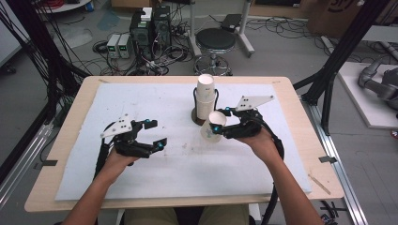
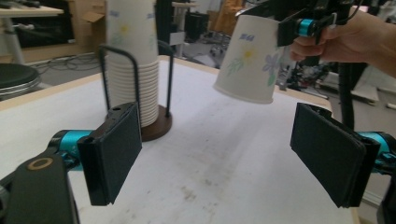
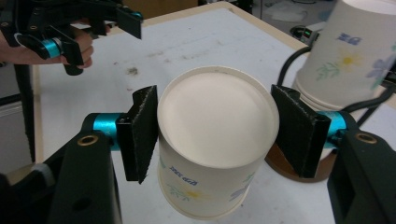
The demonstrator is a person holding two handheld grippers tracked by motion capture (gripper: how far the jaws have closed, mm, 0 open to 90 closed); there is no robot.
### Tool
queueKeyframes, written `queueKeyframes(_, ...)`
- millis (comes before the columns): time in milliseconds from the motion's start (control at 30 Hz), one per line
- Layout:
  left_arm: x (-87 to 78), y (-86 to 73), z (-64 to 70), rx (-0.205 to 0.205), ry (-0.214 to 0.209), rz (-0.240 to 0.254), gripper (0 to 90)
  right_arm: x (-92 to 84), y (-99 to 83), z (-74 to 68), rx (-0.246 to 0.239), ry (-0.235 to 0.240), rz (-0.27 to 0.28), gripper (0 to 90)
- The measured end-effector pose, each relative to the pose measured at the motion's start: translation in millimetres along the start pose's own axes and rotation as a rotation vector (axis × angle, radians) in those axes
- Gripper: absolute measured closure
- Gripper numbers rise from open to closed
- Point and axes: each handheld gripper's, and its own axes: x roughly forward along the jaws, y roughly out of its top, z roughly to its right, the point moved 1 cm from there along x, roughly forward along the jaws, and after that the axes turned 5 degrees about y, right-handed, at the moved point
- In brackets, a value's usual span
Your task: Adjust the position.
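A white paper cup (image 3: 217,140) with a flower print sits between the pads of my right gripper (image 3: 218,131), which is shut on its narrow end. The cup (image 1: 211,130) hangs tilted over the white mat, just right of a stack of like cups (image 1: 205,93) on a wire holder with a round brown base (image 1: 195,117). In the left gripper view the cup (image 2: 250,58) points its wide mouth down and left. My left gripper (image 2: 219,154) stands open and empty low over the mat, left of the stack (image 2: 130,60); the high view shows this gripper (image 1: 155,133) at centre left.
The white mat (image 1: 155,98) covers most of the wooden table (image 1: 75,117). Past the far edge stand a black stool (image 1: 215,41), computers and loose cables on the floor. Black frame posts (image 1: 338,61) rise at the right.
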Motion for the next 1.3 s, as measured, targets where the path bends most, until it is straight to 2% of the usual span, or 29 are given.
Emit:
queueKeyframes(333, 35.4, 7.1, 12.6, 0.017, -0.085, -0.030, 16.4, 14.5, 5.0, -8.7, -0.016, 0.055, -0.011, 36.0)
queueKeyframes(600, 52.5, 2.1, 19.6, 0.031, -0.114, -0.064, 16.3, 23.5, 7.8, -14.6, -0.032, 0.090, -0.021, 36.0)
queueKeyframes(1067, 66.6, -2.5, 25.5, 0.041, -0.153, -0.096, 16.7, 33.8, 13.9, -25.7, -0.042, 0.164, -0.008, 36.2)
queueKeyframes(1200, 67.3, -3.3, 26.7, 0.054, -0.174, -0.105, 25.4, 35.8, 15.2, -26.7, -0.032, 0.188, 0.002, 36.3)
queueKeyframes(1300, 67.0, -3.5, 26.6, 0.066, -0.179, -0.111, 27.7, 36.7, 14.7, -26.9, -0.032, 0.187, 0.003, 36.4)
